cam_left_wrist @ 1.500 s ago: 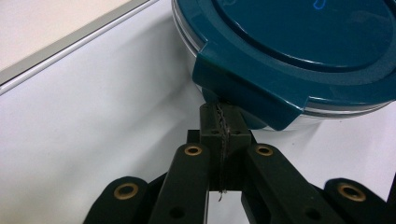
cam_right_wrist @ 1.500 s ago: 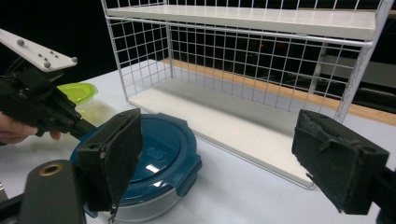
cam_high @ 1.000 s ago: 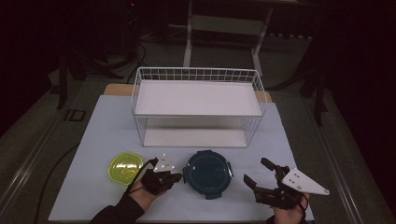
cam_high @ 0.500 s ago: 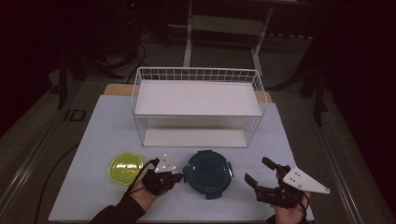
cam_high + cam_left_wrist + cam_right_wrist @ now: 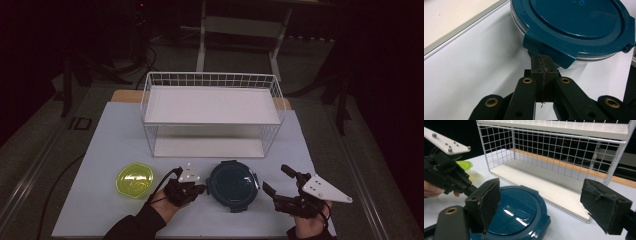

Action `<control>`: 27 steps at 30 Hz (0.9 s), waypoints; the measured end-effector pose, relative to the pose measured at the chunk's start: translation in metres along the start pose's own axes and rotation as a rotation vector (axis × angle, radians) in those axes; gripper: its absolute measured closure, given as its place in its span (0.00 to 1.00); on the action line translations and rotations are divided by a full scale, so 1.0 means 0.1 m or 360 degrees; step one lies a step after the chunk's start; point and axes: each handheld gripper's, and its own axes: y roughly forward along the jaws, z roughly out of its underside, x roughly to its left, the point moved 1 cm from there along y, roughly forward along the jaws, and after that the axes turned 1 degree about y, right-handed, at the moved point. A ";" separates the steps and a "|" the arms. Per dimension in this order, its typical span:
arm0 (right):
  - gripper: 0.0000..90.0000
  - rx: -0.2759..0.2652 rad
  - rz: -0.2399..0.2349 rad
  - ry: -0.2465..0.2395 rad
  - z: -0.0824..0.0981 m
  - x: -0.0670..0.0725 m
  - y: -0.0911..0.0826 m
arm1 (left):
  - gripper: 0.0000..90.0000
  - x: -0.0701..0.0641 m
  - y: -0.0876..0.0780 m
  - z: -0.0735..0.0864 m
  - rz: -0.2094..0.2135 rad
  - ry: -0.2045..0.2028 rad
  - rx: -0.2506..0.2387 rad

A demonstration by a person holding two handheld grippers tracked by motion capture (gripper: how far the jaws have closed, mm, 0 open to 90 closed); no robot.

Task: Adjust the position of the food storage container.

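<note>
A round container with a dark teal clip lid (image 5: pixel 233 183) sits on the white table between my two grippers. My left gripper (image 5: pixel 201 189) is shut, its pads pressed together with nothing between them. In the left gripper view the closed tips (image 5: pixel 541 65) sit just below a corner clip of the teal lid (image 5: pixel 574 22), at the container's left side. My right gripper (image 5: pixel 276 180) stands open to the right of the container, apart from it. In the right gripper view its pads (image 5: pixel 486 200) are spread wide above the lid (image 5: pixel 519 216), and the left gripper (image 5: pixel 469 188) reaches the container's far side.
A white wire rack with two shelves (image 5: pixel 212 105) stands behind the container, seen also in the right gripper view (image 5: pixel 554 152). A yellow-green bowl (image 5: pixel 135 179) sits left of the left hand. The table's front edge is close to both hands.
The left gripper has slid a little to the right, up to the container's left edge. The right gripper has stayed put.
</note>
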 end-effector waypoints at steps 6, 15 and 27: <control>0.18 0.0009 -0.0013 -0.0013 0.01 0.01 0.02 | 0.99 -0.05 0.06 -0.05 0.0029 0.0024 0.0014; 0.18 0.0032 -0.0012 -0.0010 0.01 0.01 0.03 | 0.99 -0.08 0.11 -0.10 0.0045 0.0042 0.0007; 0.17 0.0037 -0.0042 -0.0049 -0.04 0.01 0.01 | 0.58 -0.09 -0.28 -0.25 0.0156 -0.0102 -0.0250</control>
